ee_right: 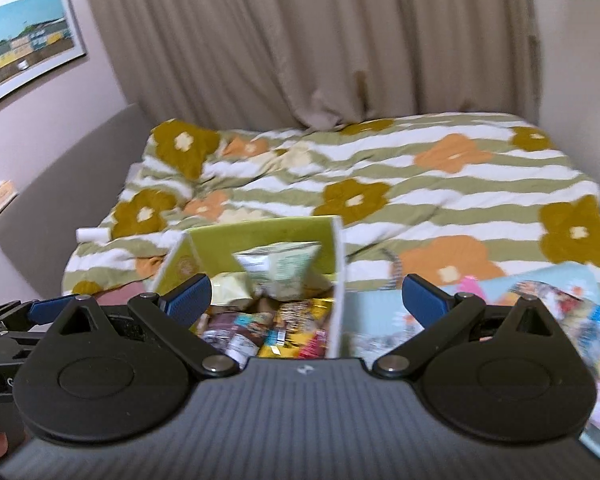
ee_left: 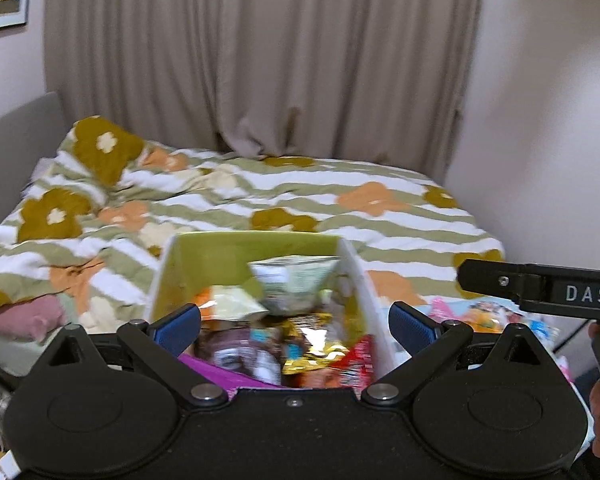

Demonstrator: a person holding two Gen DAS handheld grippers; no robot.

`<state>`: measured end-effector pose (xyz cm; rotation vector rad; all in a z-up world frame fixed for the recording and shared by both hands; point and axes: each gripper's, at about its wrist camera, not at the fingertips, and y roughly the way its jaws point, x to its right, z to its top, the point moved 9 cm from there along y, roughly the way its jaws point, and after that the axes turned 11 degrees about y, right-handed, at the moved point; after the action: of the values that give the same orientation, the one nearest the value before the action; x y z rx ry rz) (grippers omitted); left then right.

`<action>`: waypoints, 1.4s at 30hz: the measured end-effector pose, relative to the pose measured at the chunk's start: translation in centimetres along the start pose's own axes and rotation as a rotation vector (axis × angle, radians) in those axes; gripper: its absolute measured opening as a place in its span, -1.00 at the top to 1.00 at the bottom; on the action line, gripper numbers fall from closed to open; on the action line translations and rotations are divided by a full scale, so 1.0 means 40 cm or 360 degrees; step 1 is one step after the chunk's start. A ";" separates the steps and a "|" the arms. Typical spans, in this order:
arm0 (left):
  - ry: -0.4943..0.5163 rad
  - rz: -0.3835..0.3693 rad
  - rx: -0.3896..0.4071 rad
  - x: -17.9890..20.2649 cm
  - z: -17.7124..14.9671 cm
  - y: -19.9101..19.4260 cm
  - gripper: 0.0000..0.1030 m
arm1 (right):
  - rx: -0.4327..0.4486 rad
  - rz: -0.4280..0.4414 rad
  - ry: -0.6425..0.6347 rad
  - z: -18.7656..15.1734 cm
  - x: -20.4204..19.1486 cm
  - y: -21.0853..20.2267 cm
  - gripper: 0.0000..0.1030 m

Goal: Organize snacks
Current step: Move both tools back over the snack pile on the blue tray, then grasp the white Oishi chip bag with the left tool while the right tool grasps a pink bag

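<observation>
A green-lined white box [ee_left: 256, 248] [ee_right: 260, 232] full of snack packets stands on the bed. A pale green pouch [ee_left: 292, 280] [ee_right: 280, 270] sticks up from it, with gold [ee_left: 312, 344], red [ee_left: 354, 360] and brown wrappers [ee_right: 236, 336] below. My left gripper [ee_left: 296, 326] hangs open over the near end of the box, nothing between its blue pads. My right gripper [ee_right: 306, 300] is open too, straddling the box's right wall. More colourful snack packs [ee_right: 572, 312] [ee_left: 484, 314] lie on the bed right of the box. The right gripper's body [ee_left: 540, 290] shows at the left wrist view's right edge.
A bed with a flower-patterned duvet [ee_left: 340, 200] [ee_right: 440, 184] fills the middle. Beige curtains [ee_left: 260, 60] hang behind it. A grey headboard [ee_right: 60, 192] and framed picture [ee_right: 24, 60] are on the left wall. A pink cloth [ee_left: 28, 316] lies left of the box.
</observation>
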<state>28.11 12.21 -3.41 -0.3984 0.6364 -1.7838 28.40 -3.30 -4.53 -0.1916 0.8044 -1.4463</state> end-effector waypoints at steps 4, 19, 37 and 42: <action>0.0039 -0.0079 0.0015 0.074 0.002 -0.009 -0.97 | 0.0062 -0.0095 0.0028 -0.003 0.081 -0.070 -1.00; 0.0194 -0.0412 -0.0099 0.478 -0.018 0.131 -0.97 | 0.0133 -0.0407 0.0209 0.006 0.522 -0.188 -1.00; 0.0291 -0.0610 -0.0451 0.756 -0.170 0.439 -0.94 | -0.0122 -0.0593 0.0515 -0.172 0.874 -0.061 -1.00; 0.0288 -0.0624 -0.0521 0.775 -0.196 0.490 -0.87 | -0.0184 -0.0571 0.0589 -0.204 0.893 -0.030 -0.98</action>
<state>29.49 -19.72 -23.04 -0.6218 1.0408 -2.1070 19.75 -33.72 -23.05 -0.1629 1.2022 -1.8039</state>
